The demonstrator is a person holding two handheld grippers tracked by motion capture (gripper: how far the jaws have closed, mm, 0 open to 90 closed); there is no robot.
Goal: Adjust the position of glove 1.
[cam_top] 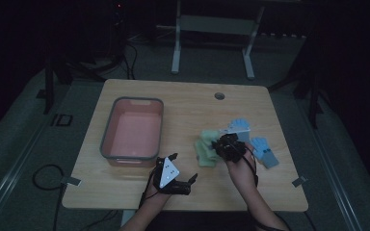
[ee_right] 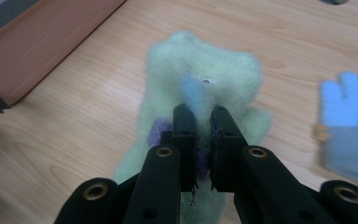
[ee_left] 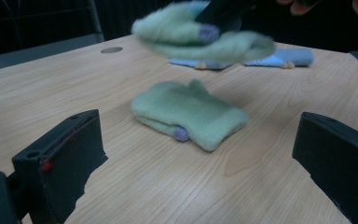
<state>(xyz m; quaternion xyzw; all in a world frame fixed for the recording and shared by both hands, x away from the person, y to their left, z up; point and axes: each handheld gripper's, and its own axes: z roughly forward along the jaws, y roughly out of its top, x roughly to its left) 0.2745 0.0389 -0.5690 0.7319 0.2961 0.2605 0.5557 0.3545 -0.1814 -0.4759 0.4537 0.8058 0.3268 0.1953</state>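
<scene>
Two fuzzy green mittens with purple tags are at the table's middle. One green mitten [ee_left: 189, 114] [cam_top: 205, 157] lies flat on the wood. The other green mitten [ee_right: 200, 74] [ee_left: 200, 35] is lifted off the table, with my right gripper [ee_right: 201, 114] [cam_top: 227, 144] shut on it. My left gripper [cam_top: 183, 167] [ee_left: 200, 123] hovers near the front edge with its jaws wide apart and nothing between them, facing the flat mitten.
A pink bin with a grey rim [cam_top: 107, 130] [ee_right: 42, 42] stands at the left of the table. Two blue gloves [cam_top: 241, 126] [cam_top: 265, 150] [ee_right: 349, 126] lie right of the mittens. A round cable hole [cam_top: 219, 96] is near the far edge.
</scene>
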